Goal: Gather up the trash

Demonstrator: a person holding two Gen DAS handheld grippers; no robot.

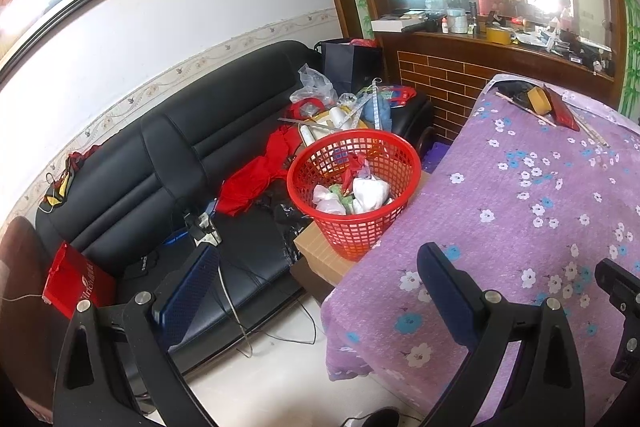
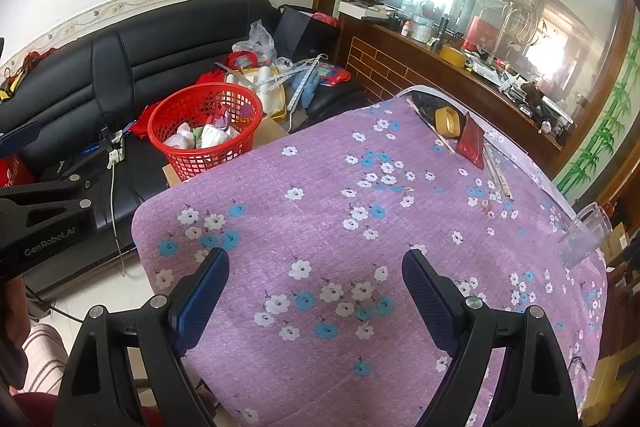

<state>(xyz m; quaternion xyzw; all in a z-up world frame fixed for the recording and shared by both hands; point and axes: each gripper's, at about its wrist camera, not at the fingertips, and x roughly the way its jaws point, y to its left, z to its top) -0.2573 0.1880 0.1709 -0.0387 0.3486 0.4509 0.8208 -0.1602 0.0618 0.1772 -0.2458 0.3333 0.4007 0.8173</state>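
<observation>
A red mesh basket (image 1: pixel 356 187) stands on a cardboard box beside the table, holding crumpled white and green trash (image 1: pixel 360 191). It also shows in the right wrist view (image 2: pixel 204 131). My left gripper (image 1: pixel 316 275) is open and empty, held over the table's left edge and the floor, short of the basket. My right gripper (image 2: pixel 316 291) is open and empty above the purple flowered tablecloth (image 2: pixel 340 227). At the table's far end lie a yellow tape roll (image 2: pixel 448 121), a red packet (image 2: pixel 472 143) and a wooden stick (image 2: pixel 432 131).
A black sofa (image 1: pixel 160 163) at left carries red cloth, plastic bags, cables and a red gift bag (image 1: pixel 76 279). A clear plastic cup (image 2: pixel 584 231) stands at the table's right edge. A cluttered wooden shelf (image 1: pixel 500 47) runs behind the table.
</observation>
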